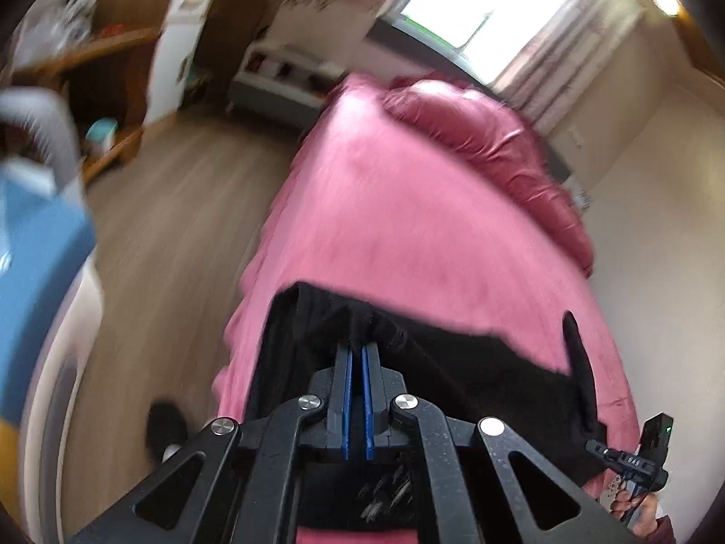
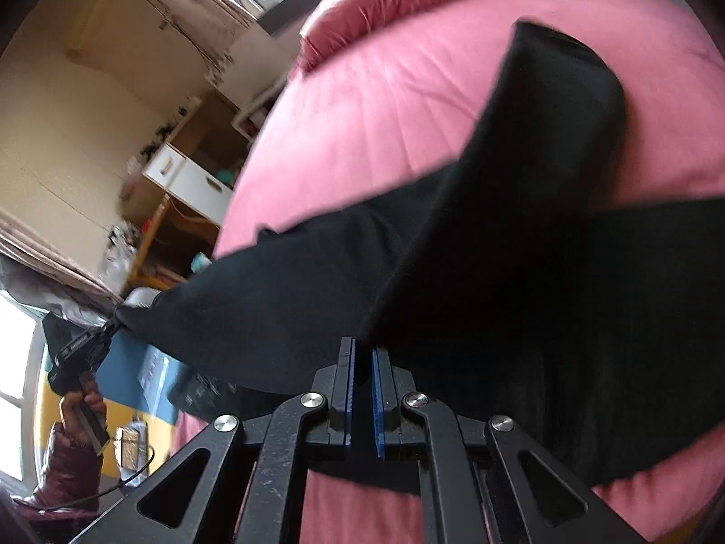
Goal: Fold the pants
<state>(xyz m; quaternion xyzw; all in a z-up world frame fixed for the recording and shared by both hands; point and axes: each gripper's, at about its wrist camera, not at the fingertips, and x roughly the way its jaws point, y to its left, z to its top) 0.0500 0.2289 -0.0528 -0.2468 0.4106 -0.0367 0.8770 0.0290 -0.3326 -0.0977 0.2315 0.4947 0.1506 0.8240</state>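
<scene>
Left gripper (image 1: 358, 344): jaws narrow, clamped on the gathered edge of the black pants (image 1: 453, 371), fabric bunched at the blue pads (image 1: 346, 403). Right gripper (image 2: 362, 349): jaws narrow, pinched on a black fold of the same pants (image 2: 498, 272).

Pants: lifted and stretched between both grippers over the pink bed (image 1: 408, 208). In the left view, spread across the lower half from 7 to 4 o'clock, with a narrow strip standing up at 4 o'clock. In the right view, one leg running toward 1 o'clock and draped onto the bed (image 2: 385, 113); another section pulled taut toward 9 o'clock, ending at the left gripper (image 2: 97, 335) held by a hand (image 2: 84, 401) in a dark red sleeve (image 2: 68, 467).

Crumpled pink duvet (image 1: 489, 136) at 1 o'clock in the left view, against the wall. Window (image 1: 489, 0) at 12 o'clock. Wood floor (image 1: 181, 226) at 9 o'clock. Right gripper body (image 1: 634, 458) at 4 o'clock, low corner. Both views motion-blurred.
</scene>
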